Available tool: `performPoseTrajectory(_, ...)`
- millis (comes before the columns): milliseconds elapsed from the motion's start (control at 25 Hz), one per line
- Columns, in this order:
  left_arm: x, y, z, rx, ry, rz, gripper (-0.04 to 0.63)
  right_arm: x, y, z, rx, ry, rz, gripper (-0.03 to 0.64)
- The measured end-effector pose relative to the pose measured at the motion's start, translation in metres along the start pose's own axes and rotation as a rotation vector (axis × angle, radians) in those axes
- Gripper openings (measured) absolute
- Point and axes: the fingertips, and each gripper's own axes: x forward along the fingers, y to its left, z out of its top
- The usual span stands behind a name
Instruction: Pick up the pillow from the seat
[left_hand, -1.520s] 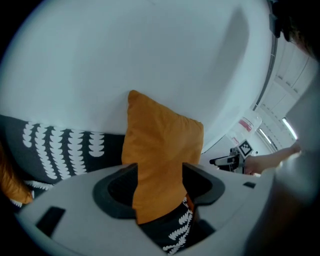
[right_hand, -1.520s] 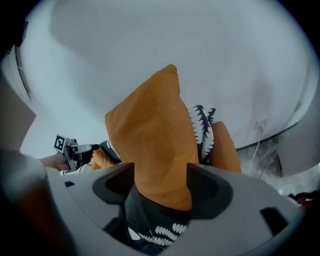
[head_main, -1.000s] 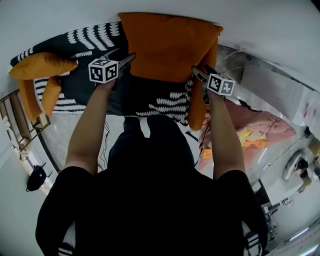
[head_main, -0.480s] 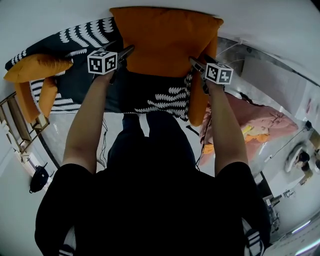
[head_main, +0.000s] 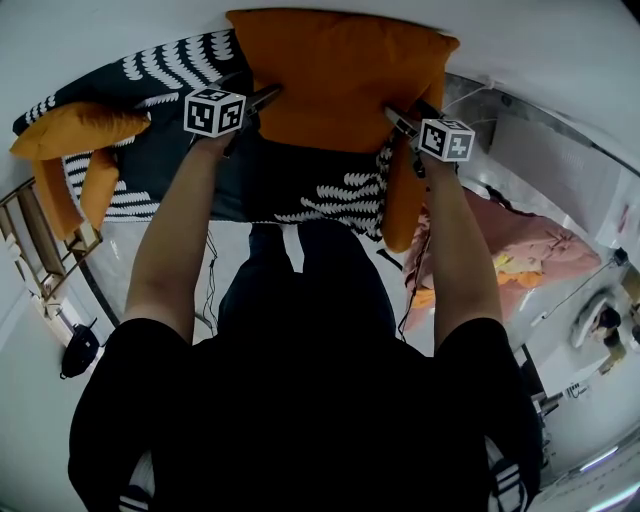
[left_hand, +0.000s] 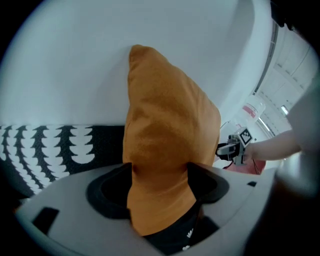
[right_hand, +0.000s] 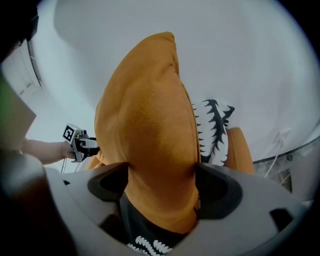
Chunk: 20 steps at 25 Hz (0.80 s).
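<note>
Orange pillow (head_main: 340, 80) upright on the seat, 1 side edge inside each set of jaws.
It leans on the white wall (head_main: 110, 25) behind the black-and-white seat cover (head_main: 180, 165). The left gripper (head_main: 264, 98) and right gripper (head_main: 396, 118) have both just been opening; their jaws now stand wide and released, the fabric filling each gap and brushing the pads. A 2nd orange cushion (head_main: 80, 130) lies at the seat's left end.

Pillow (head_main: 340, 75) stands upright on the seat (head_main: 150, 168), toward its right end as the person (head_main: 300, 400) faces it, backed against the wall (head_main: 120, 30). Second cushion (head_main: 80, 130) lies at the left end, well apart. Person stands directly before the seat.
</note>
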Motion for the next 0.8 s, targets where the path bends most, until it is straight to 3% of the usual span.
performPoseTrajectory(480,0.011,-0.005,0.005,0.066,0.028,-0.007,0.313,0.005,0.000,0.005,-0.005,-0.020,-0.008,0.408)
performPoseTrajectory(800,0.011,-0.009,0.002,0.098,0.041,0.001,0.256,0.008,0.003,0.005,-0.021,-0.018,-0.011,0.349)
